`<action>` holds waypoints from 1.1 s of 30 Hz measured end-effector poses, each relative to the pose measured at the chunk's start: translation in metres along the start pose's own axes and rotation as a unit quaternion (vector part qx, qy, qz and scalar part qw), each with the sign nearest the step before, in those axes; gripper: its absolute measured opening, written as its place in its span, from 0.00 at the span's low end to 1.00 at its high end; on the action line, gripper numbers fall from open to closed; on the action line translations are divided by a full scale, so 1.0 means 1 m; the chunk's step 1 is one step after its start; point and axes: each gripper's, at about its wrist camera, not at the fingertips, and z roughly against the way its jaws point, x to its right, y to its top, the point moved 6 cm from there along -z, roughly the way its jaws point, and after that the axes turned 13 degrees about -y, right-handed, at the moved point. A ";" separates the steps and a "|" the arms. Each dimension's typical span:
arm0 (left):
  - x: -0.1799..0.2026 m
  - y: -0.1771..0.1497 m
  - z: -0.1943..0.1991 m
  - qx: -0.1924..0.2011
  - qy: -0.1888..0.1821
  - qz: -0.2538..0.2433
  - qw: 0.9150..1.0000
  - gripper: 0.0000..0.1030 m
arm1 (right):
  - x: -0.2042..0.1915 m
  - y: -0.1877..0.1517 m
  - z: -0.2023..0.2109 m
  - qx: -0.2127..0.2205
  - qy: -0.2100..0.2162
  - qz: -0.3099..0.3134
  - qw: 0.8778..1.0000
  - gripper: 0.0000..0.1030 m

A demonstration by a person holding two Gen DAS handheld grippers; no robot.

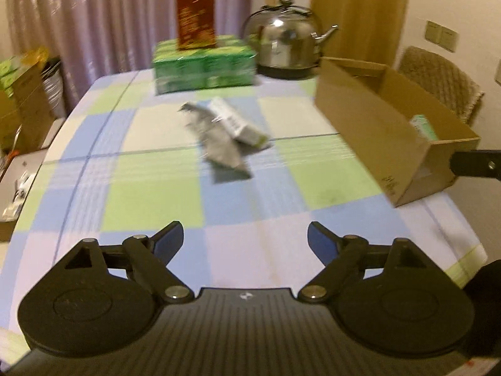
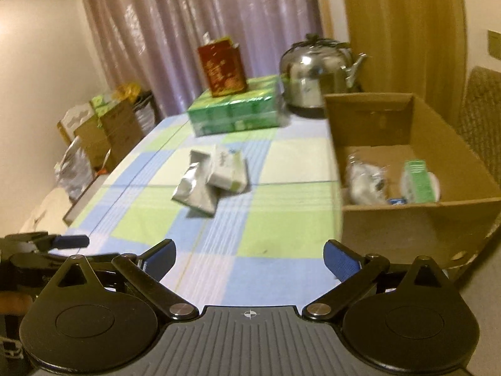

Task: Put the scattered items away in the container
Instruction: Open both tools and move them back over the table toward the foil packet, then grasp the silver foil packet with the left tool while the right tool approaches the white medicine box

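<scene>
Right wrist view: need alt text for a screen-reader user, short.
An open, empty right gripper hovers over a blue-and-green checked tablecloth, facing silver foil pouches and a small white box lying mid-table. A cardboard box at right already holds a few items; a steel kettle and green packs stand behind.

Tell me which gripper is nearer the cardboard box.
Right. The right gripper sits beside the cardboard box, at its near corner; the left gripper is farther off, left of it.
</scene>
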 end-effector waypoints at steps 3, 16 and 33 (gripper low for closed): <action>-0.018 -0.006 0.004 0.001 0.010 0.019 1.000 0.82 | -0.014 0.001 -0.009 -0.005 0.008 0.015 1.000 0.95; -0.054 0.012 -0.025 0.001 0.003 0.049 0.999 0.82 | -0.041 0.013 -0.073 -0.029 0.021 0.049 0.998 0.95; -0.090 0.063 -0.126 -0.011 -0.068 0.108 0.992 0.58 | -0.035 0.059 -0.199 -0.059 0.020 0.030 0.998 0.95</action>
